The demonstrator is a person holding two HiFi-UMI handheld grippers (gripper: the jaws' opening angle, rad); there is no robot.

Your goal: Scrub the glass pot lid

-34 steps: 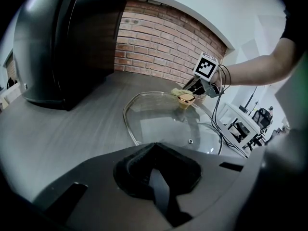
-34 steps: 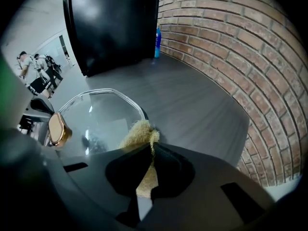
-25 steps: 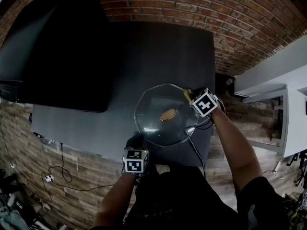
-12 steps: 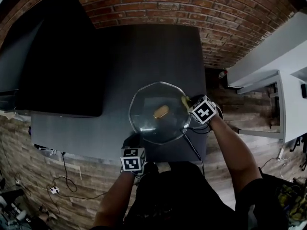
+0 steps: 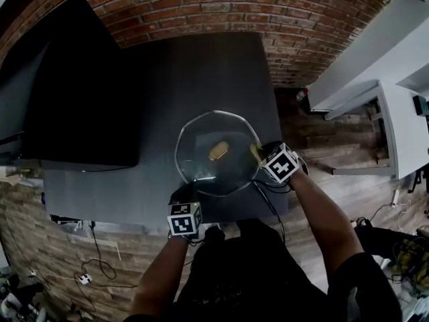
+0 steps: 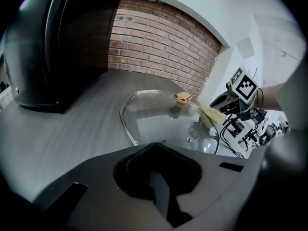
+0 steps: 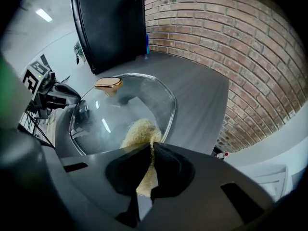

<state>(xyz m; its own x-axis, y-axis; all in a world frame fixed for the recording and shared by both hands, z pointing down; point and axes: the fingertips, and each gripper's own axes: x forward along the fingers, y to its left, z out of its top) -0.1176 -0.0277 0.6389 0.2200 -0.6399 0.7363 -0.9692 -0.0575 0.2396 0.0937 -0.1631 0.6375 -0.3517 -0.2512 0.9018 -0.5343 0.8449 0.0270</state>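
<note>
Pressing fibrous yellow scrubber [image 7: 140, 134] onto rounded glass lid [image 7: 144, 97].

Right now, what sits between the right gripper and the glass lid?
A yellow scrub pad: the right gripper clamps it in its jaws, free end on the glass lid. The right gripper view shows it.

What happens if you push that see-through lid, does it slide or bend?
The glass lid is probably stiff, not bendy; it holds its dome shape. It likely slides easily, since its rim and the grey table look smooth, which may be why the left tongs pinch its edge. Being glass, it could crack if dropped.
</note>
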